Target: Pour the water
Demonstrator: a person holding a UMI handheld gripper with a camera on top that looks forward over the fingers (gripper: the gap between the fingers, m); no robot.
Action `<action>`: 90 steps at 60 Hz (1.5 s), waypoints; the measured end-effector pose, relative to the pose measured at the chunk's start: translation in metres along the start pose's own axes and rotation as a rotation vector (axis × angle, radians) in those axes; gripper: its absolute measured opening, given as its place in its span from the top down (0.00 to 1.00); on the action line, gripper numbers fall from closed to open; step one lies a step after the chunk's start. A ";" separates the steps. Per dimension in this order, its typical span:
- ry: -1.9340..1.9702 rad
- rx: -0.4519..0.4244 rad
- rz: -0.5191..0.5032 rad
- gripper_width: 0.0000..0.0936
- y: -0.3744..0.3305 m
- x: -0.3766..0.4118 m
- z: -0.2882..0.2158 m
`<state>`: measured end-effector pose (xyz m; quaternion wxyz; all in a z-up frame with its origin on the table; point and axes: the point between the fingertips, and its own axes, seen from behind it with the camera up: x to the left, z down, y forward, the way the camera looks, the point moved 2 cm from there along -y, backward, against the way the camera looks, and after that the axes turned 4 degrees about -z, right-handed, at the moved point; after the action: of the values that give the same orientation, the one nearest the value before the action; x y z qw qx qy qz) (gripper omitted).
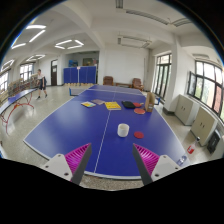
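Observation:
A white cup (123,129) stands on the blue table-tennis table (70,125), well ahead of my fingers and a little to the right. A small red flat thing (138,135) lies just right of the cup. My gripper (111,170) is open and empty, held above the near edge of the table; its pink pads (60,164) stand wide apart with only table surface between them. No bottle or jug of water shows clearly.
Yellow and dark flat items (112,105) lie across the middle of the table, with a red one (140,113) to the right. Another table-tennis table (20,103) stands at the left. Blue partitions (80,75) and windows (205,85) line the room.

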<state>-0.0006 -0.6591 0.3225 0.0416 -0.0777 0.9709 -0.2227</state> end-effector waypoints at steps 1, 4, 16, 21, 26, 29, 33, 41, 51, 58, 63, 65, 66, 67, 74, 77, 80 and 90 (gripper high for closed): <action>0.002 0.005 0.004 0.09 -0.016 -0.003 -0.004; 0.008 0.018 0.012 0.09 -0.016 -0.009 0.002; 0.034 0.094 0.046 0.09 -0.009 -0.076 0.075; 0.042 0.115 0.056 0.09 0.013 -0.150 0.138; 0.048 0.157 0.089 0.09 0.019 -0.211 0.187; 0.055 0.166 0.106 0.09 0.025 -0.253 0.210; 0.065 0.173 0.137 0.09 0.031 -0.314 0.234; 0.079 0.131 0.201 0.09 0.053 -0.429 0.250; 0.083 0.028 0.244 0.09 0.099 -0.537 0.229; 0.092 -0.031 0.237 0.10 0.132 -0.578 0.205; 0.088 -0.070 0.241 0.11 0.154 -0.594 0.195; 0.091 -0.081 0.239 0.16 0.159 -0.597 0.194; 0.092 -0.086 0.238 0.19 0.163 -0.598 0.193; 0.092 -0.091 0.236 0.23 0.166 -0.599 0.192; 0.082 -0.147 0.241 0.48 0.174 -0.604 0.189; 0.080 -0.160 0.244 0.52 0.171 -0.607 0.188; 0.077 -0.169 0.254 0.57 0.182 -0.603 0.184; 0.076 -0.166 0.283 0.62 0.182 -0.605 0.185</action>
<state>0.5919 -0.4737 0.1045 0.0295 0.0652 0.9881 -0.1365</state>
